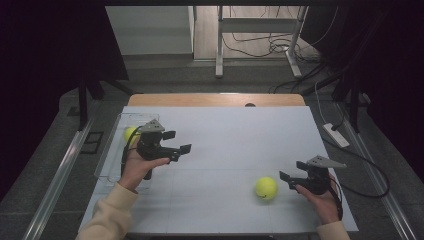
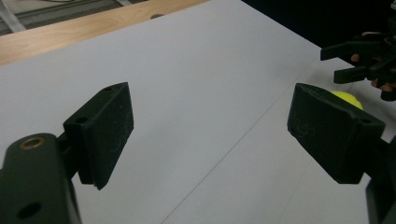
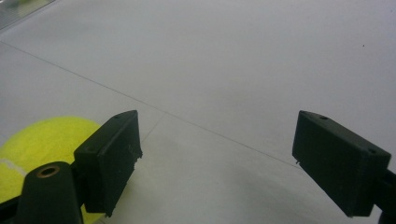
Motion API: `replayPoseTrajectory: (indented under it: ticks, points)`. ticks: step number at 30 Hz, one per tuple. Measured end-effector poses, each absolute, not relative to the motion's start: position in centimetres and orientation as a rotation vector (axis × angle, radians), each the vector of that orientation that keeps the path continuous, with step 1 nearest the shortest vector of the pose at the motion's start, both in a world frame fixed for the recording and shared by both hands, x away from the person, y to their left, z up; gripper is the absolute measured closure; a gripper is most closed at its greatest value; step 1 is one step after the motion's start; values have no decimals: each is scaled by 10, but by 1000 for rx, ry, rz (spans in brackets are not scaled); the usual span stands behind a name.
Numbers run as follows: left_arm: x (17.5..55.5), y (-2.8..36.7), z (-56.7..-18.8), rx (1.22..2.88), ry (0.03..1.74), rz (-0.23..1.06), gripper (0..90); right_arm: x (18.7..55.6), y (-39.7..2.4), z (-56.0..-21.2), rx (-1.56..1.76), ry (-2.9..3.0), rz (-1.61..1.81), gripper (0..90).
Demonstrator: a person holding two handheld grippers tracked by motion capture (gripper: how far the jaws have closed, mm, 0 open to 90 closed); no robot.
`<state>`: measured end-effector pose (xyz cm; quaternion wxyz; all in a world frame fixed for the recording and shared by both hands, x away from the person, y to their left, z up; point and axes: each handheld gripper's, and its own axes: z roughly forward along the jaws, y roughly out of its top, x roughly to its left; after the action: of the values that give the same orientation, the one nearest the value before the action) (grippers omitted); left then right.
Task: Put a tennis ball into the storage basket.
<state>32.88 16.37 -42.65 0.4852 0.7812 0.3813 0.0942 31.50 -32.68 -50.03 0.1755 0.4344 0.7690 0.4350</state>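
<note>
One yellow tennis ball lies on the white table, just left of my right gripper, which stands open and empty. In the right gripper view that ball sits partly behind the left jaw. My left gripper hangs open and empty over the table's left part, its jaws pointing right. A second yellow ball lies in a clear tray behind that gripper. In the left gripper view the jaws stand wide apart over bare table, the ball peeks over the right jaw, and the other gripper shows beyond it.
The white sheet covers the table, with a wooden strip along its far edge. A white power strip and cables lie on the floor at the right. A metal frame stands beyond the table.
</note>
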Motion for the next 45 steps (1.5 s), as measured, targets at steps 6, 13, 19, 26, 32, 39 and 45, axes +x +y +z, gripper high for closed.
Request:
replayPoseTrajectory:
  ticks: [6, 13, 19, 26, 32, 39, 45]
  points:
    - [331, 158, -427, 1908, 920, 214, 154, 314, -327, -501, 1226, 2180, 1234, 156]
    - [332, 154, -430, 1916, 915, 207, 154, 314, -328, -500, 1230, 2173, 1231, 156]
    - [331, 149, -431, 1923, 907, 197, 152, 315, -328, -501, 1229, 2173, 1230, 157]
    - [329, 138, -433, 1941, 877, 179, 151, 315, -327, -501, 1227, 2176, 1224, 157]
    - [329, 130, -434, 1954, 860, 178, 149, 315, -327, -501, 1226, 2182, 1220, 157]
    - [328, 120, -435, 1967, 836, 161, 147, 315, -325, -502, 1223, 2183, 1217, 157]
    - [328, 115, -436, 1978, 825, 155, 145, 316, -325, -502, 1222, 2184, 1215, 157]
